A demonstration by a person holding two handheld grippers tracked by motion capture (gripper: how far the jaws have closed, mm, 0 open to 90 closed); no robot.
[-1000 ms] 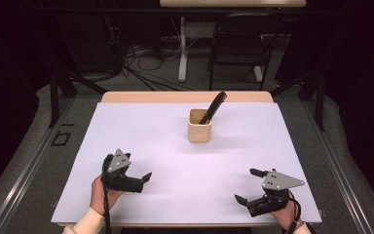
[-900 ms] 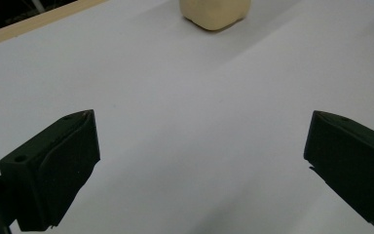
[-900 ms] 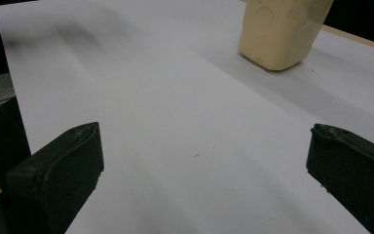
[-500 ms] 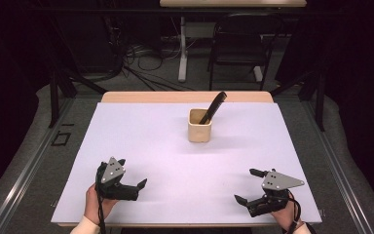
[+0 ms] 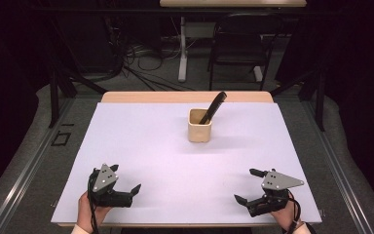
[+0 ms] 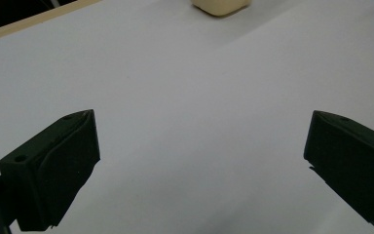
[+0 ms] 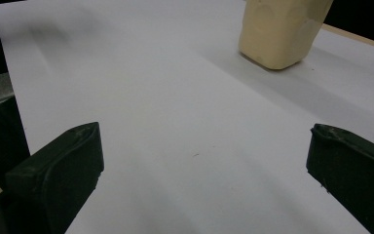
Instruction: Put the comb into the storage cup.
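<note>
A cream square cup (image 5: 199, 125) stands upright on the white table top (image 5: 165, 146), a little right of centre toward the back. A black comb (image 5: 214, 106) leans out of it to the upper right. My left gripper (image 5: 125, 178) rests near the front left edge, open, with nothing between its jaws. My right gripper (image 5: 249, 185) sits near the front right edge, also open and holding nothing. The cup's base (image 6: 220, 6) shows at the top of the left gripper view, and the cup's lower half (image 7: 281, 31) shows at the upper right of the right gripper view.
The white sheet covers a wooden table whose far edge (image 5: 185, 97) shows as a tan strip. Behind the table stand a dark chair (image 5: 238, 46), a table leg and loose cables on the floor. Metal rails run along both sides.
My left gripper has drawn back toward the front edge of the table and slightly left. The right gripper, the cup and the comb have stayed put.
</note>
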